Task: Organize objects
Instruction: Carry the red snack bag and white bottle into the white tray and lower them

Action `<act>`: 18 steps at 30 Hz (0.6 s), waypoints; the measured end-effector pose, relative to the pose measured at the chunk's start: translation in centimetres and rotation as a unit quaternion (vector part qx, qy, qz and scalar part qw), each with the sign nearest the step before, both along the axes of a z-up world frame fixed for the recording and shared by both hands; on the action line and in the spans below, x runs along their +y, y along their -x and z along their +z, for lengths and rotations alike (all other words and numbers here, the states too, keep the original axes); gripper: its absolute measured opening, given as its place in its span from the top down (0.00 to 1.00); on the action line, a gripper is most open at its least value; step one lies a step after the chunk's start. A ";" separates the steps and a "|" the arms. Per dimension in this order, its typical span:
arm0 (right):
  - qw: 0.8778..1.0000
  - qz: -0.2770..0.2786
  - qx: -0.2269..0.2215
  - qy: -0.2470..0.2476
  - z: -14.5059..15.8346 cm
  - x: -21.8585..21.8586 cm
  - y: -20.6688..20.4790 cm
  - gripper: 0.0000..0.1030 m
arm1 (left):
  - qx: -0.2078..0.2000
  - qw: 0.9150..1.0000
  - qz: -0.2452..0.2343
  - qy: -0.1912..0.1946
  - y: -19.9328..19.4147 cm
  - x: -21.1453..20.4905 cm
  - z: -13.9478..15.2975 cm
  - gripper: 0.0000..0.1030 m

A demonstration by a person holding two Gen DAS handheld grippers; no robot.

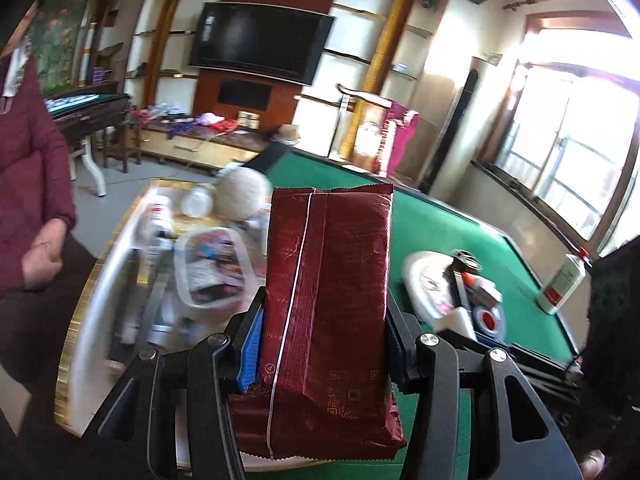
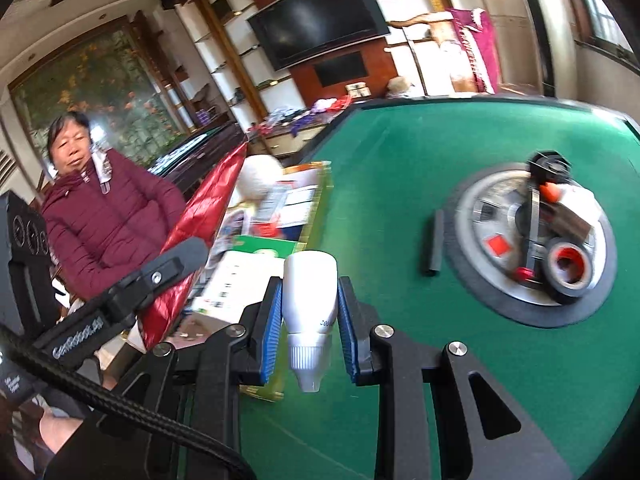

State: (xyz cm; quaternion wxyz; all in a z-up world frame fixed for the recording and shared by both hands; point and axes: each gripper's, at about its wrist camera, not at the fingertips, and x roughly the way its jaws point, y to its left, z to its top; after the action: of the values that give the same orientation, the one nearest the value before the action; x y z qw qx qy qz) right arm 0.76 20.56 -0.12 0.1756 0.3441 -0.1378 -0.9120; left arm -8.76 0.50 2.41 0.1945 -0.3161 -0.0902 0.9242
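Your left tongs (image 1: 320,332) are pinching the red packet (image 1: 328,300); your right tongs (image 2: 308,320) are clamping the white bottle (image 2: 309,300), which risks slipping cap-first onto the green surface (image 2: 400,184).

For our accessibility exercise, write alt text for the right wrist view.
The right tongs grip a white bottle, cap toward the camera, above a green table. A round tray of tape and tools sits right; a woman in maroon stands left.

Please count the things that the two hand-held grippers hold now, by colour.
Dark red: 1, the foil packet in the left hand-held gripper.
White: 1, the small bottle in the right hand-held gripper.
Total: 2.
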 end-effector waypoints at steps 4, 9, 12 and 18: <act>0.999 0.034 0.003 -0.010 0.2 -3.7 0.3 0.77 | -0.013 0.999 0.033 0.011 1.6 -3.1 -0.6 0.56; 0.997 0.072 0.001 -0.035 0.1 -8.5 0.6 0.77 | -0.036 0.997 0.063 0.029 3.9 -5.7 -2.2 0.56; 0.995 0.087 -0.002 -0.051 -0.4 -10.8 0.6 0.77 | -0.051 0.995 0.076 0.035 4.9 -6.8 -3.2 0.56; 0.991 0.100 -0.019 -0.083 -2.0 -13.6 2.1 0.77 | -0.072 0.994 0.079 0.036 6.3 -7.5 -4.9 0.56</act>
State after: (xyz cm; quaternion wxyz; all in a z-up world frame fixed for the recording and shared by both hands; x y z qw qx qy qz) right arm -1.36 7.00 -2.10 0.2341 0.3868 -0.0300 -0.8915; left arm -15.06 -7.00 -2.49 0.1021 -0.3802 -0.0954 0.9143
